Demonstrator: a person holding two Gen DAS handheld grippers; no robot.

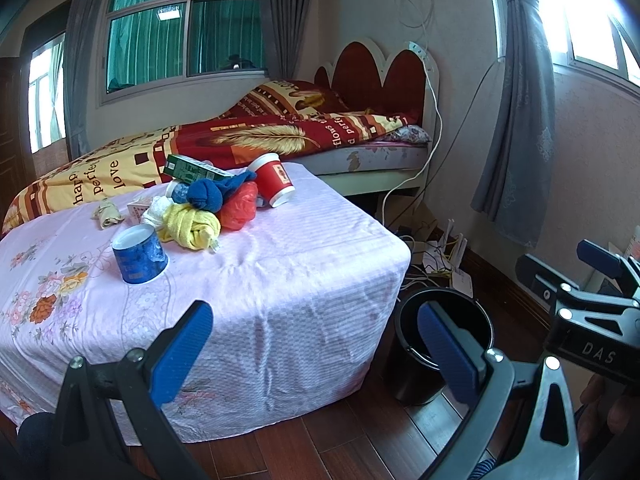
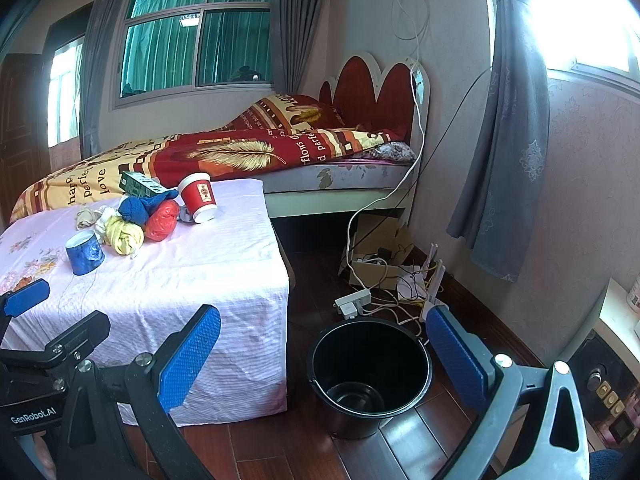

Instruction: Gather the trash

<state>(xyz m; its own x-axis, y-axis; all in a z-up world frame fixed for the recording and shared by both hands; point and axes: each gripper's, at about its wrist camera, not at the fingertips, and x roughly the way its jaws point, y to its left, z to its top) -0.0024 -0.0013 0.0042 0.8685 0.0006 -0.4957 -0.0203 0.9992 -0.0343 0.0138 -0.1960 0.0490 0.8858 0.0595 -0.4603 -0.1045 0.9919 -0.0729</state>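
Above the covered table's near edge [image 1: 280, 300], the left gripper [image 1: 316, 344] and right gripper [image 2: 324, 356] hung spread wide, holding nothing. Best approach: descend squarely on the nearest item, the blue paper cup [image 1: 139, 254], inverted beside the rubbish pile; black bucket [image 2: 370, 372] stood alongside, vacant.

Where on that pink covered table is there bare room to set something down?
The pink floral cloth table is bare along its near half and right side, between the upside-down blue paper cup and the edge above the black plastic bucket. The far left corner is crowded: red paper cup, green carton, and bundles of blue, yellow and red.
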